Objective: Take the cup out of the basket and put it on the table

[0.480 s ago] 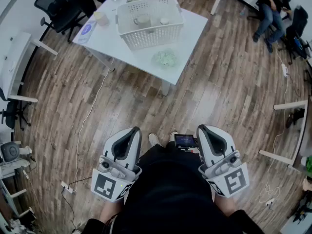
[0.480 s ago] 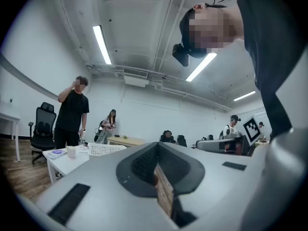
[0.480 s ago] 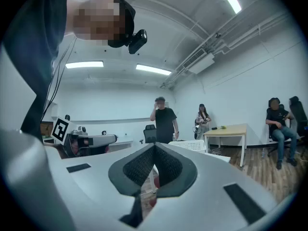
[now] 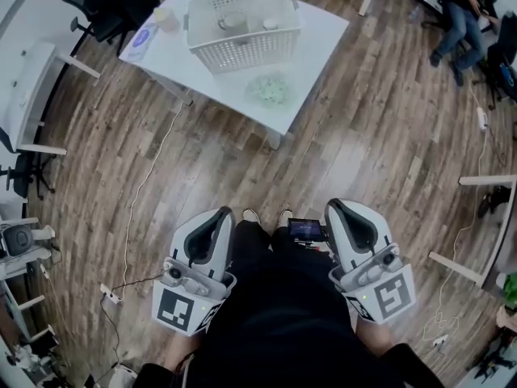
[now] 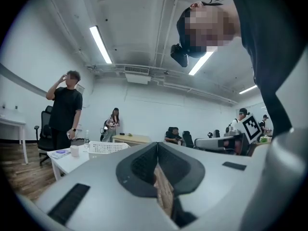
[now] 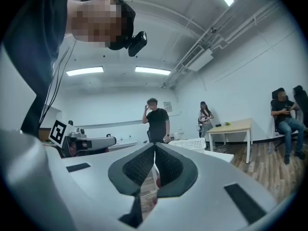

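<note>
The white slatted basket (image 4: 242,24) stands on the white table (image 4: 311,55) at the top of the head view. A pale cup (image 4: 233,23) sits inside it beside another small item. Both grippers hang low by my waist, far from the table across bare wooden floor. My left gripper (image 4: 224,212) is shut with nothing in it, and my right gripper (image 4: 333,204) is shut and empty too. In the left gripper view the shut left gripper (image 5: 157,144) points level, with the basket (image 5: 107,147) small in the distance. The right gripper (image 6: 154,144) likewise shows the basket (image 6: 190,144) far off.
On the table outside the basket lie a greenish crumpled thing (image 4: 271,90), a small cup (image 4: 167,18) and a purple-printed item (image 4: 144,43). A cable runs over the floor to a power strip (image 4: 109,292). A person (image 6: 157,121) stands by the table; others sit farther back.
The table and basket have shifted slightly up and left in the head view. Both grippers stay shut by my waist.
</note>
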`<state>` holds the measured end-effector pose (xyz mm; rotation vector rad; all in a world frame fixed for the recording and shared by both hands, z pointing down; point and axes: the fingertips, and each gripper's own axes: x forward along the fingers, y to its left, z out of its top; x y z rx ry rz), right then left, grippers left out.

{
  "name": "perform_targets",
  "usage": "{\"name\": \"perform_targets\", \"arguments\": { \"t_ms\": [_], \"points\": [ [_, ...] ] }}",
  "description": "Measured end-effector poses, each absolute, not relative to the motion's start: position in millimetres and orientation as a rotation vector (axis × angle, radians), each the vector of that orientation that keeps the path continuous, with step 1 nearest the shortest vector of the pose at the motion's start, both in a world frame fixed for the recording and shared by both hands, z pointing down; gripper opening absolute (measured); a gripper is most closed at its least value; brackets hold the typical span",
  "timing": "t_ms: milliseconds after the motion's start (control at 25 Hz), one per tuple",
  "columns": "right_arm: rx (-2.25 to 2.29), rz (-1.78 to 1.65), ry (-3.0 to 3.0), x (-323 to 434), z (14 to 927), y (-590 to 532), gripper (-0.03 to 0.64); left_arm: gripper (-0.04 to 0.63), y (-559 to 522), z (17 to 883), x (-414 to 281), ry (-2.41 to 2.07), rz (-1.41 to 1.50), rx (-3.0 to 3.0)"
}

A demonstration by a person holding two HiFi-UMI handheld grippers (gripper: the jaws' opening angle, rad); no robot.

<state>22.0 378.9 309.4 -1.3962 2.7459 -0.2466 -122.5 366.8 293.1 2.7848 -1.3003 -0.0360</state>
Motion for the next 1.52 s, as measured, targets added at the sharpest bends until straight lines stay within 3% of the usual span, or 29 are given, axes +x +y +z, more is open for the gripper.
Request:
{"name": "perform_targets", "arguments": {
  "t_ms": [440,880,1200,1520],
  "points": [
    [-1.370,-0.252,2.770,25,323,318,0.026,0.011,315,307,-128,-1.354,-0.040,2.755],
    [-1.546,-0.057,2.694,6,279,227,0.026,0.011,212,290,-147,-1.154,-0.146,2.860],
    [-1.703,-0.059,2.641,-13,284,185,0.026,0.011,150,316,-165,-1.008,0.006,2.879],
    [-1.714,-0.142,2.634,15,296,143,0.026,0.011,97,318,-137,-0.991,0.061,2.882]
  ]
}}
